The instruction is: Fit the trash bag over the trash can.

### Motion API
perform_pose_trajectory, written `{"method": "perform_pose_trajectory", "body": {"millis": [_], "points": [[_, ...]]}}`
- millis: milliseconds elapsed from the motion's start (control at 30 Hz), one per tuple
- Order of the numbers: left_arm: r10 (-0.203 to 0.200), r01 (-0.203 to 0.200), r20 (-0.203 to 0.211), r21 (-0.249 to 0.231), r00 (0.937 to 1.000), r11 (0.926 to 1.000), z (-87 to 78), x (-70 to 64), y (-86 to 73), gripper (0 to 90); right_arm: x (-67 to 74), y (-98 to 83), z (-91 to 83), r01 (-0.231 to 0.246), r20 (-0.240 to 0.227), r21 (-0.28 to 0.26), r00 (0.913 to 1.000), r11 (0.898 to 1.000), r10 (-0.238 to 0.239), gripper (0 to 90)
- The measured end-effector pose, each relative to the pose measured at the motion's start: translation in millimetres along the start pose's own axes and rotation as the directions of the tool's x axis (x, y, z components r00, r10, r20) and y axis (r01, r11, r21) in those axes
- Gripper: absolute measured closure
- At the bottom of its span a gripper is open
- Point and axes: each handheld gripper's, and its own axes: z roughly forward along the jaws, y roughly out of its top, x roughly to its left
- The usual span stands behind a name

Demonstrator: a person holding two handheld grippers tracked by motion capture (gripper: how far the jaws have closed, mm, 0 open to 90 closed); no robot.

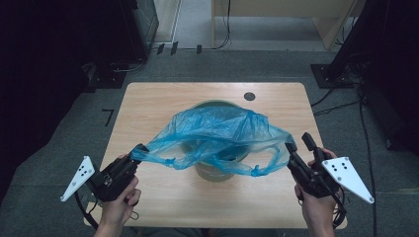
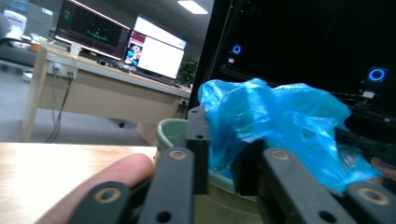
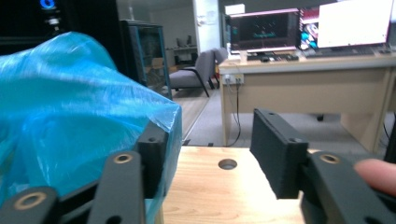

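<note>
Here the blue plastic bag (image 1: 217, 136) hangs stretched between the two grippers, draped over the green bin (image 1: 217, 170) that stands on the wooden table (image 1: 148, 103). The left gripper (image 1: 141, 149) sits at the bag's left corner, with the film running away from its tip up and to the right; in the left gripper view the bag (image 2: 280, 126) bunches between the jaws, which stand a little apart, and whether the pads actually press on the film cannot be told from these pictures (the bin's rim (image 2: 170, 128) lies just beyond them). The right gripper (image 1: 299, 140) is at the bag's right edge, jaws clearly apart: in the right gripper view the film (image 3: 70, 121) drapes over one jaw and lies against its outer side, while the other jaw stands clear of it, with bare table and a round hole (image 3: 227, 164) showing through the gap.
</note>
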Motion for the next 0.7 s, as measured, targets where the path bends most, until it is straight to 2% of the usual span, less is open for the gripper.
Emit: {"method": "perform_pose_trajectory", "body": {"millis": [233, 367, 533, 700], "points": [[0.075, -0.074, -0.039, 0.032, 0.9964, 0.9968, 10.7, -11.7, -4.2, 44.6, 16.1, 1.7, -0.5, 0.050, -0.060, -0.021, 0.9969, 0.999, -0.051, 46.0], [0.132, -0.127, -0.069, 0.072, 0.9888, 0.9893, 16.0, -18.0, -6.3, 29.6, 21.9, 2.2, 0.4, 0.067, -0.069, -0.033, 0.9953, 0.997, -0.069, 48.4], [0.150, -0.144, -0.068, 0.085, 0.9863, 0.9859, 18.5, -20.6, -8.5, 27.0, 29.9, 5.2, -0.2, 0.101, -0.077, -0.053, 0.9915, 0.993, -0.105, 45.2], [0.199, -0.190, -0.075, 0.111, 0.9772, 0.9755, 22.3, -25.6, -11.7, 24.0, 36.0, 7.0, 3.9, 0.100, -0.085, -0.060, 0.9909, 0.993, -0.105, 45.6]]}}
